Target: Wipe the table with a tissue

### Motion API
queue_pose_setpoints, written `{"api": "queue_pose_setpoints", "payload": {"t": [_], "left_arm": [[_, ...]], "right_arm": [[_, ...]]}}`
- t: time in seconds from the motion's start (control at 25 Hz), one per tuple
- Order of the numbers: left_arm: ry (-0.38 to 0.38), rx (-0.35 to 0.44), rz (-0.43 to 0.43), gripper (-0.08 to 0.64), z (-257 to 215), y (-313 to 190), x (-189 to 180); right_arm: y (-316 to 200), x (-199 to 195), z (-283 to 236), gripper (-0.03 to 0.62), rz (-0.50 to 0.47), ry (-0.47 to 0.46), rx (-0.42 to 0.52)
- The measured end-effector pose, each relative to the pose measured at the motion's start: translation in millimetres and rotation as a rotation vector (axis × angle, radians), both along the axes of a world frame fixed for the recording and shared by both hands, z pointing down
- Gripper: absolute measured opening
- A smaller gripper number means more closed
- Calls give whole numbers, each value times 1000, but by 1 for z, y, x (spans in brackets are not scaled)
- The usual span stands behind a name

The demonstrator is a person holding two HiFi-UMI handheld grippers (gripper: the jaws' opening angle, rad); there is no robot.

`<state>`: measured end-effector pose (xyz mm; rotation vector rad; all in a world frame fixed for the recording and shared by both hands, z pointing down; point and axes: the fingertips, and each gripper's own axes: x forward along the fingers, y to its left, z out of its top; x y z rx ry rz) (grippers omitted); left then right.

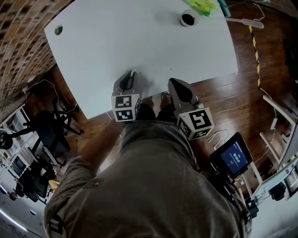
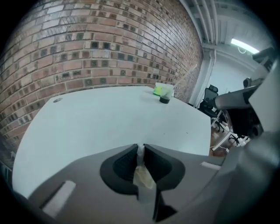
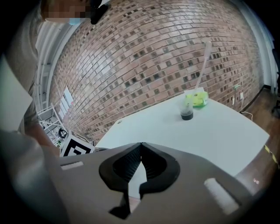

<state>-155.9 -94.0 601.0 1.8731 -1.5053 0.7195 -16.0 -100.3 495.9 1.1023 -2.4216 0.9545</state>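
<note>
1. Left gripper view: the left claw [image 2: 140, 149] has its jaws pressed together on a thin pale strip, which I take for the tissue [image 2: 142, 175]. Only a small white tip comes out beyond the jaws. The rest lies behind them, inside the claw.
2. In the head view this claw hangs over the near edge of the white table [image 1: 139, 42], pointing away from the person. I think it is held low and forward so that the tissue can meet the surface. I cannot tell whether the tissue touches the table.
3. The right claw [image 3: 141, 145] also has its jaws together, but nothing is between them. Through the gap behind the tips I see only the table and the floor. It is just beside the left claw, at the table edge, probably because one claw is enough for wiping.
4. A small dark cup [image 1: 187, 19] and a green pack [image 1: 202, 5] stand at the far corner, well apart from both claws. This leaves a wide bare surface for the strokes.
5. My judgement: the wiping is at the near edge, and most of the table is still to cover. Because so little tissue sticks out, the hard jaws may scrape the table instead. The claw should therefore be tilted so that the soft tip leads.
</note>
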Motion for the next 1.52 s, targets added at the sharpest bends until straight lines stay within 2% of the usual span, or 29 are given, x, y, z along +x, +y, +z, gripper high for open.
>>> {"api": "queue_pose_setpoints", "payload": {"t": [0.28, 0.72, 0.88, 1.08, 1.24, 1.52], "left_arm": [[-22, -13, 31, 38, 8, -8, 7], [-15, -9, 133, 38, 5, -31, 50], [-41, 5, 107, 40, -10, -35, 47], [-71, 5, 22, 38, -12, -32, 3], [-77, 15, -25, 38, -16, -30, -16], [-79, -7, -14, 38, -2, -37, -10]], "right_arm": [[-3, 7, 1, 9, 26, 8, 1], [-11, 29, -2, 9, 86, 20, 14], [-12, 48, -13, 9, 86, 13, 24], [-17, 40, -20, 9, 68, 1, 46], [-20, 35, -25, 9, 54, -4, 59], [-22, 36, -25, 9, 59, -1, 58]]}}
